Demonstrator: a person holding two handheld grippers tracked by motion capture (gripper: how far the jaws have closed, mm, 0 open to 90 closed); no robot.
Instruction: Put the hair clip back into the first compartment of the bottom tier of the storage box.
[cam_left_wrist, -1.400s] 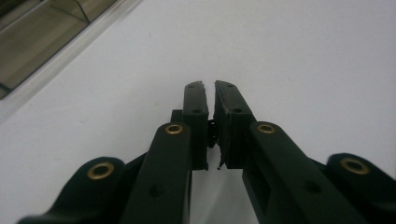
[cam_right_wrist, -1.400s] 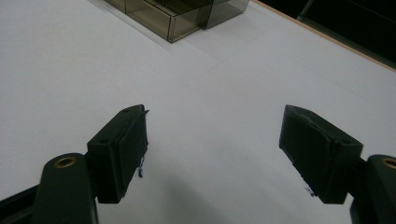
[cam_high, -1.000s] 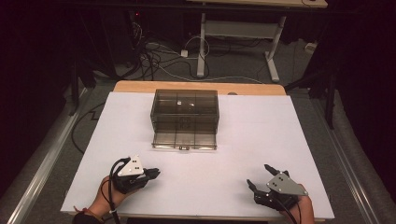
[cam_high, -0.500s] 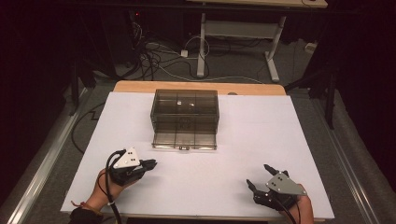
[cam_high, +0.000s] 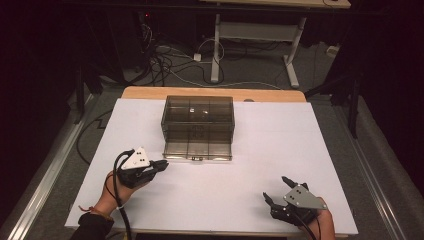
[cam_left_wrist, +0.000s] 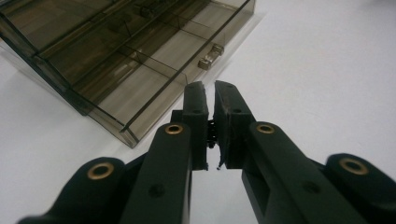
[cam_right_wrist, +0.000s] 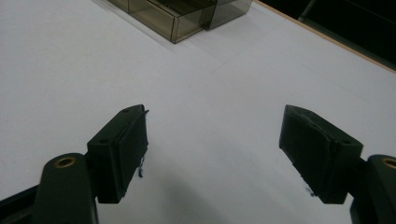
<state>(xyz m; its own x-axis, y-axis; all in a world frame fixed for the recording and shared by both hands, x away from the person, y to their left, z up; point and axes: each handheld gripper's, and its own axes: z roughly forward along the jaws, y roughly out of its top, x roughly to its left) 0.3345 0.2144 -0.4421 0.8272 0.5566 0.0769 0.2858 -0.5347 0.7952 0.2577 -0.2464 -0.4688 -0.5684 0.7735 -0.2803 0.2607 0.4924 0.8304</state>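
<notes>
left gripper (cam_high: 161, 164) pinched empty, had edged toward organiser box (cam_high: 198, 127) ahead | right gripper (cam_high: 276, 190) wide, idle | approach underway

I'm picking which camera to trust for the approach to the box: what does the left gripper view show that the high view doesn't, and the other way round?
Left gripper view: the left gripper's jaws nearly together with nothing between them, and, close up, the small latch on the smoky clear box's front edge and the dividers inside.

High view: the whole layout, with the right gripper open near the white table's front edge, both hands, and the floor cables beyond.

Both: the box, the left gripper and the white surface.
</notes>
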